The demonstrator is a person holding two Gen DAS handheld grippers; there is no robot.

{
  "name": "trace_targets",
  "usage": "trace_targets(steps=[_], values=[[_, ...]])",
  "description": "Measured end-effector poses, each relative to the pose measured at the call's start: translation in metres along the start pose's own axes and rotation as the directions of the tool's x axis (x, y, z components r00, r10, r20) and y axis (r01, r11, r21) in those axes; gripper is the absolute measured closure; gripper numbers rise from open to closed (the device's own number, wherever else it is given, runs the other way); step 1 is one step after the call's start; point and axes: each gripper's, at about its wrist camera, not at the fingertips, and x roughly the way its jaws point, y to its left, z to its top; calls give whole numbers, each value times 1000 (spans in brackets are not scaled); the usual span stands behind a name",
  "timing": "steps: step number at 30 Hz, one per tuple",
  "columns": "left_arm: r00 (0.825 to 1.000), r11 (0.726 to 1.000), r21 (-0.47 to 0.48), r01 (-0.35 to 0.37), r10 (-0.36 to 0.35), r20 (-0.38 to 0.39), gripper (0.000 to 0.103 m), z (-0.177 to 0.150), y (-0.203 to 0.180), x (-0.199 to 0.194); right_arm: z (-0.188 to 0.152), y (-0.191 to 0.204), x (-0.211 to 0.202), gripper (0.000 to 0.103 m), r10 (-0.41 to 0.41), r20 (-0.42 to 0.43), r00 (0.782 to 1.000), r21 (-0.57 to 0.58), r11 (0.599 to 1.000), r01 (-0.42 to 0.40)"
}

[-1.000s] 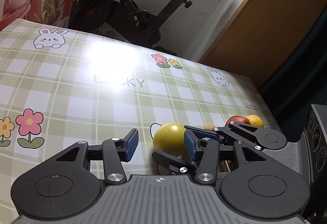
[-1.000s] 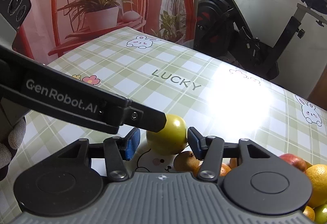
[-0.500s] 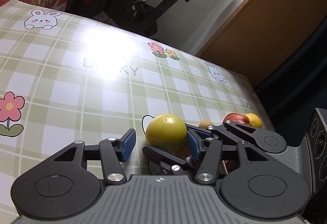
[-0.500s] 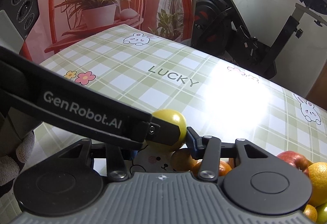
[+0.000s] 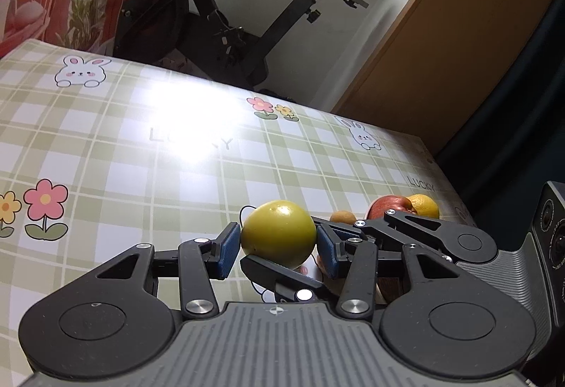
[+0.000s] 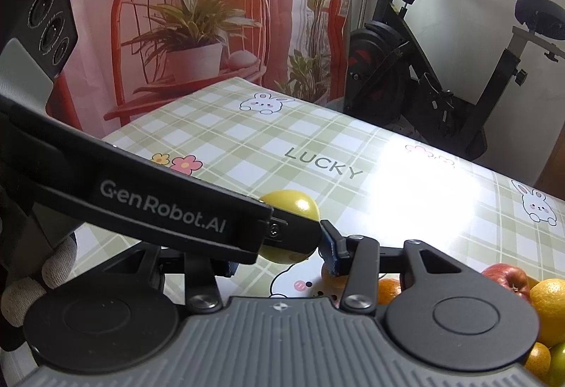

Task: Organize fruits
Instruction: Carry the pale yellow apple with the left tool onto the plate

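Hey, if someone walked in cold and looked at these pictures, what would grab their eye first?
Probably the yellow-green fruit low at centre, bracketed by both grippers, the left gripper and the right gripper. Next, the white glare on the checked tablecloth, then the black exercise bike behind the table.

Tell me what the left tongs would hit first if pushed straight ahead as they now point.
The yellow fruit. It sits right between the blue pads of the left tongs, with the right tongs' finger just below it. Whether the pads already touch it is unclear.
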Motion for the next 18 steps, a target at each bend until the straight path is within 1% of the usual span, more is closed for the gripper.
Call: trace_targets(steps=[3,7,18], values=[[1000,999,30,-11,11,20,53,-3,-16,-9,-4,0,-16,56,-7,36,999,10,1000,6],[1000,997,70,-17,16,23,53,-6,-38,-14,-13,-3,-38,56,-24,70,997,28,999,22],[999,982,187,-13,20,-34,53,-24,-101,-1,-49,-32,-89,56,-79,123,989,124,990,63]])
